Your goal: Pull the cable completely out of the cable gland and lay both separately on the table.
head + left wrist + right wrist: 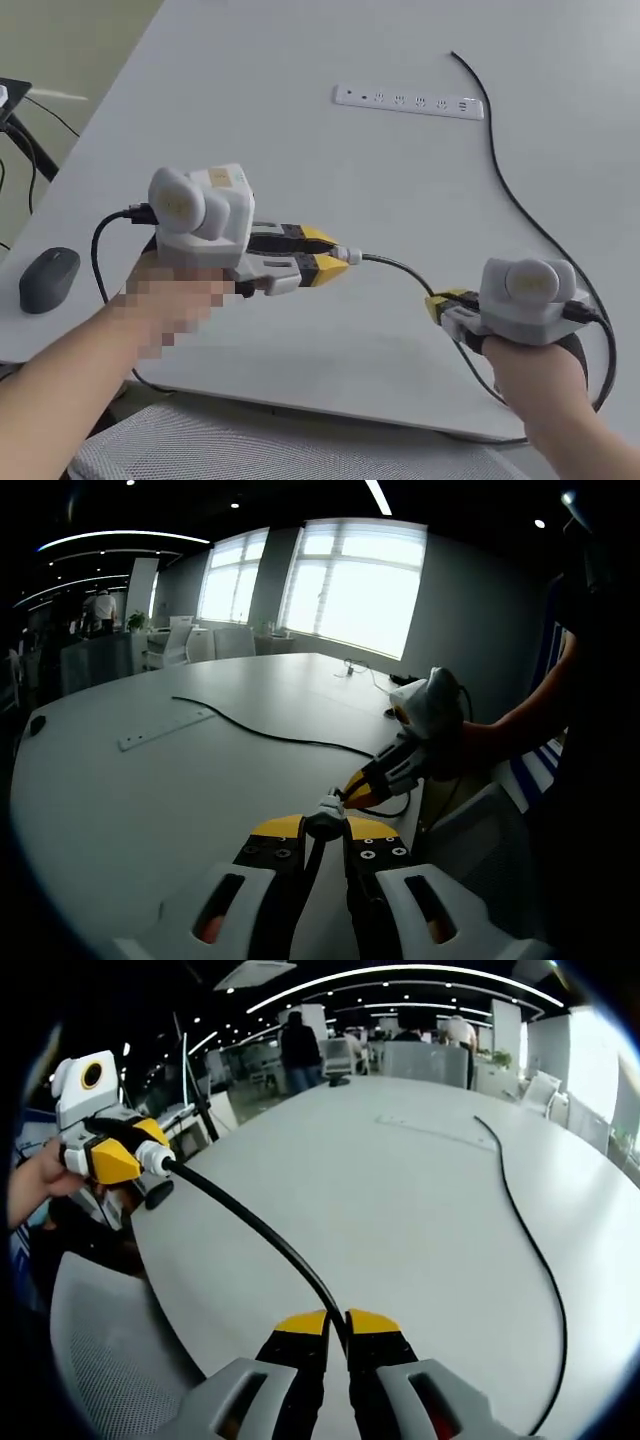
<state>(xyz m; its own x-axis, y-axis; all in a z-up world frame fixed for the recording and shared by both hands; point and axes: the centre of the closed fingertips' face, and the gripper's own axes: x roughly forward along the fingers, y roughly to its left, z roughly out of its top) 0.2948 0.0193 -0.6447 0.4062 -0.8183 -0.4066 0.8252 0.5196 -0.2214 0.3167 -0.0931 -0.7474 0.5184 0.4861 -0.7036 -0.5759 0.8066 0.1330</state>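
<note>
The small white cable gland (pixel 348 255) sticks out of the yellow tips of my left gripper (pixel 335 252), which is shut on it above the table's front part. From the gland a black cable (pixel 400 265) curves right and down to my right gripper (pixel 437 303), which is shut on it. In the left gripper view the gland (pixel 326 810) sits between that gripper's closed jaws (pixel 322 825), with the right gripper (pixel 372 780) just beyond it. In the right gripper view the cable (pixel 250 1230) runs from my right gripper (pixel 337 1318) up to the gland (pixel 155 1159).
A white power strip (pixel 408 102) lies at the back of the grey table (pixel 300 130), with its black cord (pixel 510 190) trailing to the right edge. A dark mouse (pixel 48 278) sits at the front left. A mesh chair (pixel 200 440) stands below the table's front edge.
</note>
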